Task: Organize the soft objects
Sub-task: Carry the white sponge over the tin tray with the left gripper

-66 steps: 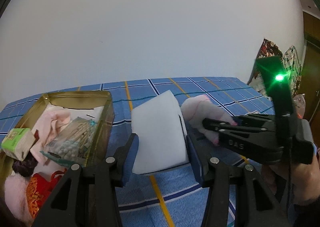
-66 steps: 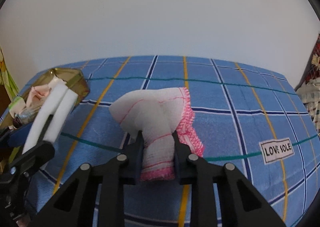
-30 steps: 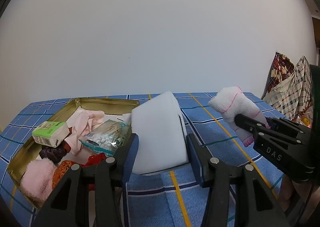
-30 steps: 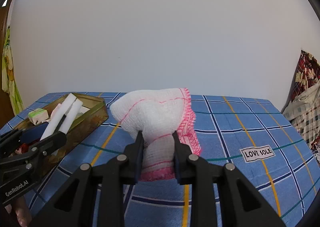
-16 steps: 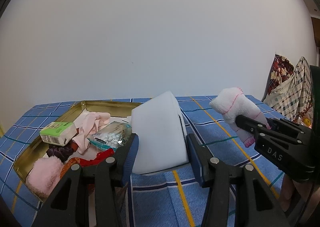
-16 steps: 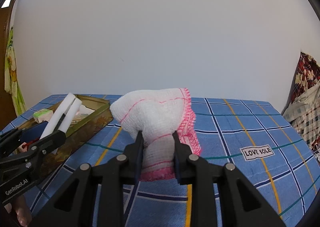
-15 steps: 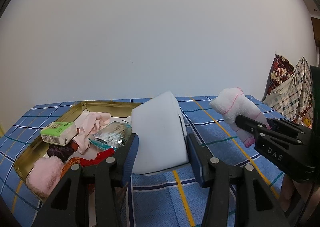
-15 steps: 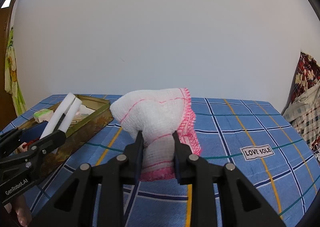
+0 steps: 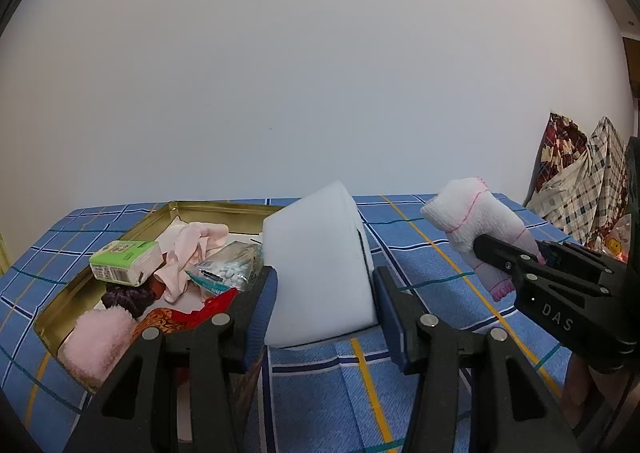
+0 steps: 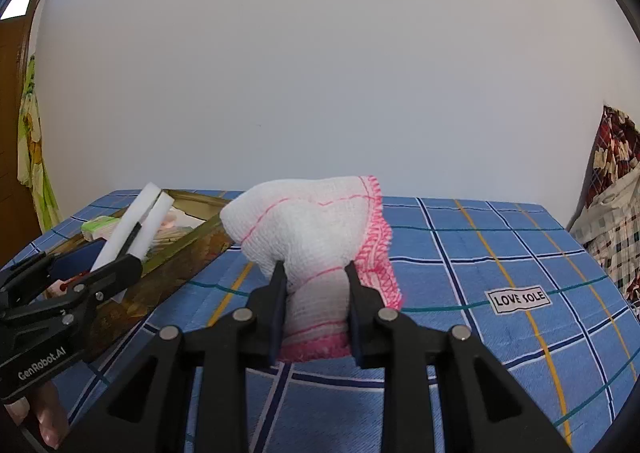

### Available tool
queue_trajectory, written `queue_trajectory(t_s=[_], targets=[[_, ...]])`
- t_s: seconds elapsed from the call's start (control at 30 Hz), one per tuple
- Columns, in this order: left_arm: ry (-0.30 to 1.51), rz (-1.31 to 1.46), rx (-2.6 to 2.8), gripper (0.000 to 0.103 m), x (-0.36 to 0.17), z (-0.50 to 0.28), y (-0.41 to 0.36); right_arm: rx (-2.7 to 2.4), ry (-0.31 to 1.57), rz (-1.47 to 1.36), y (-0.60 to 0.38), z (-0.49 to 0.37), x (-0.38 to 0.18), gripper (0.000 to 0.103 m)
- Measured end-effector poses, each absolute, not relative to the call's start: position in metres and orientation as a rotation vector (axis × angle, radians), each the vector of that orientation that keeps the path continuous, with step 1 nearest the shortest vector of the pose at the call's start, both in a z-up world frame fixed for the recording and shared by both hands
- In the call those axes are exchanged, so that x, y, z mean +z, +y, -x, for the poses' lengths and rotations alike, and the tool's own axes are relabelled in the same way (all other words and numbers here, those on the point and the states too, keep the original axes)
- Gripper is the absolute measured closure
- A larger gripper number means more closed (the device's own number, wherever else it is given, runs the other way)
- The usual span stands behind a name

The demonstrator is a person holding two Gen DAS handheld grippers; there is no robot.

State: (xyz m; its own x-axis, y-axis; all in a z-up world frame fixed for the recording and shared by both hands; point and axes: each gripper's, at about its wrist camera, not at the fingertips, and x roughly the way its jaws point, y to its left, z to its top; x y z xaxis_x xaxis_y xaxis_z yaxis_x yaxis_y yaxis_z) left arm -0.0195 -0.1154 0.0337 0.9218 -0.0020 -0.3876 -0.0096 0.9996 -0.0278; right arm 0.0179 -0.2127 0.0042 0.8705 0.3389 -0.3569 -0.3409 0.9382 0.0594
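Two hand-held grippers are ours here, one in each hand. Nearest in the left wrist view, our left hand-held gripper (image 9: 325, 285) has its blue pads pressed on either side of a white foam block (image 9: 318, 265), jaws partly apart to fit its width. The block is lifted clear of the blue checked cloth (image 9: 420, 281) that covers the surface below; we cannot tell what kind of furniture that is. Just left of the block lies an open gold tin (image 9: 60, 307). Within it we see a fluffy pink piece (image 9: 98, 341) at the near end, a red and orange patterned cloth (image 9: 176, 319), a dark purple bundle (image 9: 128, 297), a green and white packet (image 9: 124, 262), a clear bag of white pellets (image 9: 230, 263) and a pale pink garment (image 9: 192, 249) farther back.

In the right wrist view, our right hand-held gripper (image 10: 316, 285) is closed almost fully on the narrow end of a white cloth with pink stitched trim (image 10: 312, 229), which bunches out wider beyond the pads and is held above the cloth. To its right a "LOVE SOLE" label (image 10: 518, 299) lies on the covering. Farther back a plain white wall (image 10: 320, 73) rises behind, with checked and floral fabric (image 9: 580, 189) piled at the far right.
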Motion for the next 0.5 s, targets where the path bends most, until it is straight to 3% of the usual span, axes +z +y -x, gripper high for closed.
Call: queue_trajectory(t_s=[0.5], targets=[[0.391, 0.046, 0.010, 0.051, 0.0329, 0.0281, -0.1085, 0.374, 0.358, 0.007, -0.2095, -0.0099, 0.0044, 0.077]])
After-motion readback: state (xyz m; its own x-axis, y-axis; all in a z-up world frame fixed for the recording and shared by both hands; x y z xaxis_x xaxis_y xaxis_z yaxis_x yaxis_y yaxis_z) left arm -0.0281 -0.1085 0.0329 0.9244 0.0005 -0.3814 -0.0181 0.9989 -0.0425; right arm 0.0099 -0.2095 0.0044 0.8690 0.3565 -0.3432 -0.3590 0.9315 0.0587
